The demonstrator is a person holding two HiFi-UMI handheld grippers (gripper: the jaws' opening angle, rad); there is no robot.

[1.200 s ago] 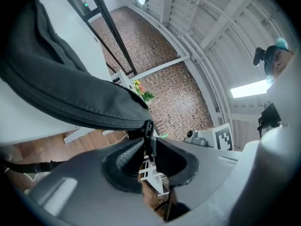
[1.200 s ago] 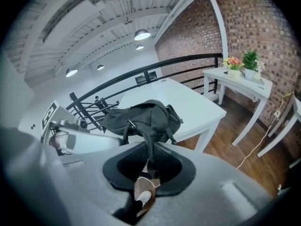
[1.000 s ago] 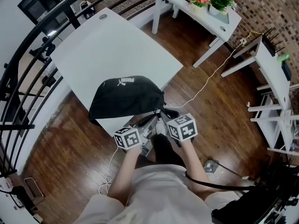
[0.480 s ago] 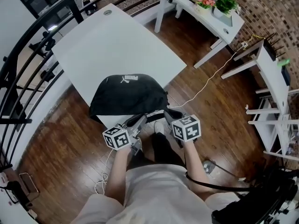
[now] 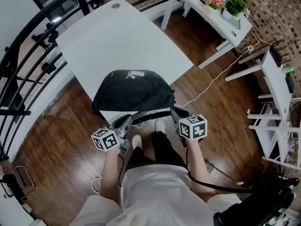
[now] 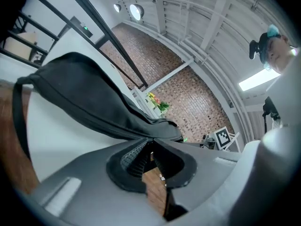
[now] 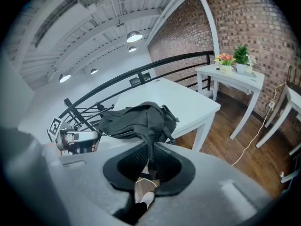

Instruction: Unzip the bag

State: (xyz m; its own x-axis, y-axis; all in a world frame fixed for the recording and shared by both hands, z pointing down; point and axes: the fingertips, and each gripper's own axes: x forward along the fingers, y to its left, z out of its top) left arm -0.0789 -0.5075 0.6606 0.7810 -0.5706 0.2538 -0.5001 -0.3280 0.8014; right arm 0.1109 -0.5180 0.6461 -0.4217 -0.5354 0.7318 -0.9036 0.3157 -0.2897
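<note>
One bag [image 5: 133,93], plants [image 5: 236,6], railing [image 5: 14,112], floor cable [image 5: 214,80]

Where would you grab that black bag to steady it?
By the strap at its near right end, coming from the table's near edge: it is thin and trails clear of the bag there. The right gripper pinches it.

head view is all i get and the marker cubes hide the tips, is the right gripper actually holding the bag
observer: yes. In the right gripper view the right gripper is shut on a black strap that runs up to the bag.
operator: and the left one
observer: The left gripper view shows the left gripper with its fingers closed on the bag's dark edge. Which part they pinch is too small to tell.
</note>
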